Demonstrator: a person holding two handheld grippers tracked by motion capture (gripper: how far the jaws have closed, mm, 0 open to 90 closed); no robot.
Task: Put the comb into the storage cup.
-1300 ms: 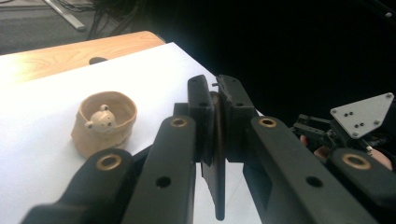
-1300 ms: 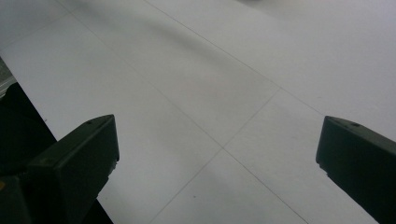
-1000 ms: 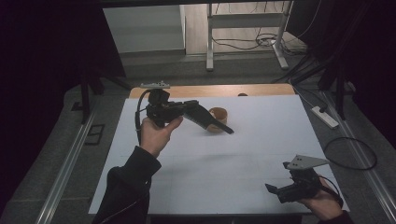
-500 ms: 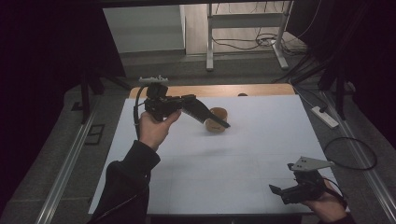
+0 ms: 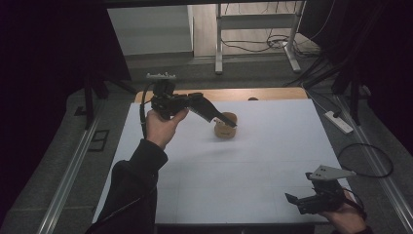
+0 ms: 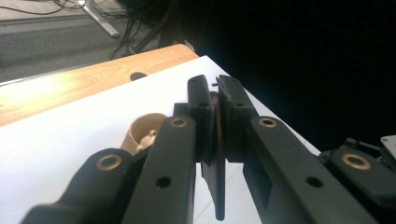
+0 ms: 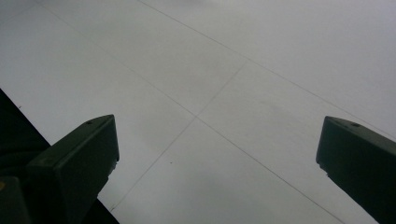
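Observation:
A tan round cup (image 5: 223, 130) stands on the white table top (image 5: 253, 161), far of centre. In the left gripper view the cup (image 6: 142, 133) is open at the top with a small pale thing inside. My left gripper (image 5: 233, 123) hangs just above the cup, tips slanting down to the right. That gripper (image 6: 215, 86) is shut on a thin flat brown piece (image 6: 217, 186), seen edge on, which sticks out below the pads. My right gripper (image 5: 291, 200) rests low at the near right corner. Its jaws (image 7: 217, 126) stand wide open over bare white table.
A strip of bare wood (image 5: 263, 93) with a small hole (image 6: 137, 75) runs along the table's far edge. A white power strip (image 5: 339, 122) and a looped cable (image 5: 366, 161) lie on the floor at the right. Metal frame legs (image 5: 219, 48) stand beyond the table.
The left gripper has lifted slightly up and back with the thin piece still in it. The right hand has drifted a little toward the near right corner.

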